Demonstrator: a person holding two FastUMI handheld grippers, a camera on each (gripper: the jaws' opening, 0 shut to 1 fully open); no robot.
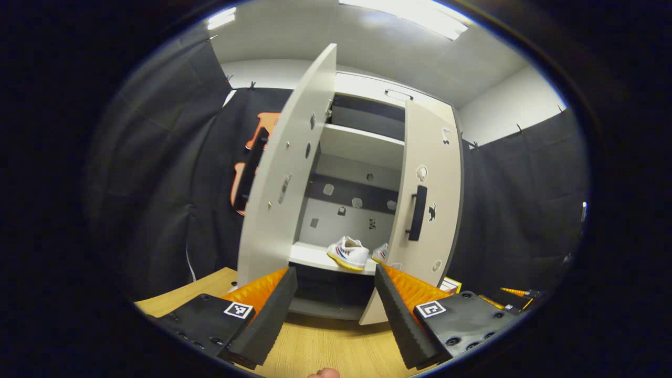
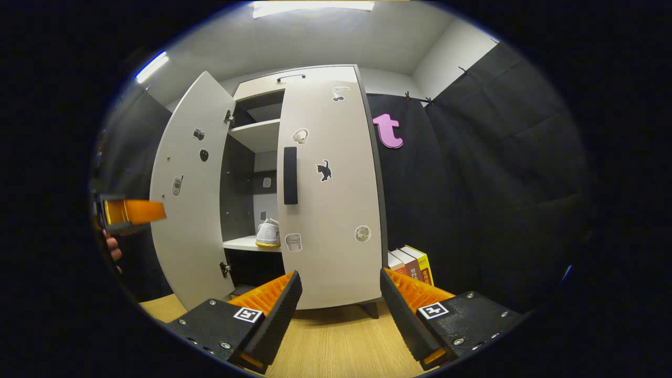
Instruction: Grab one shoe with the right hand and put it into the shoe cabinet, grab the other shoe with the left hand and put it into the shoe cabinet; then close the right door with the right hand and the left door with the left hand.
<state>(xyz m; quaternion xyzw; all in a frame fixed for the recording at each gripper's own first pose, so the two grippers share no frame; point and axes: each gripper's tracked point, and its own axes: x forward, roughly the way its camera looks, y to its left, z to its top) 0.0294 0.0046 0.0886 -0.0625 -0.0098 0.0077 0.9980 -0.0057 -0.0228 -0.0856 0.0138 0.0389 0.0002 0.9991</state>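
Wooden floor point(image 1: 325, 341) is stretching under both of my claws, with black cloth walling the booth behind. My left claw point(image 1: 332, 310) is hanging spread wide, gripping nothing, its fingers framing the bottom of the shoe cabinet point(image 1: 362, 157). My right claw point(image 2: 340, 307) is likewise gaping with nothing between its fingers, pointing at the foot of the right door point(image 2: 328, 189). From the right gripper view I am also seeing my left claw far off at the left edge, a hand point(image 2: 113, 252) wrapped under it.

Farther on, the left door point(image 1: 286, 173) is swinging wide open toward me, while the right door is sitting nearly shut. Between them, on the lower shelf point(image 1: 315, 257), one white shoe point(image 1: 348, 253) is lying near the front edge, and the second shoe point(image 1: 381, 253) is peeking out just beside it, half hidden behind the right door's edge. A few books point(image 2: 412, 265) are standing on the floor just beside the cabinet's right side.
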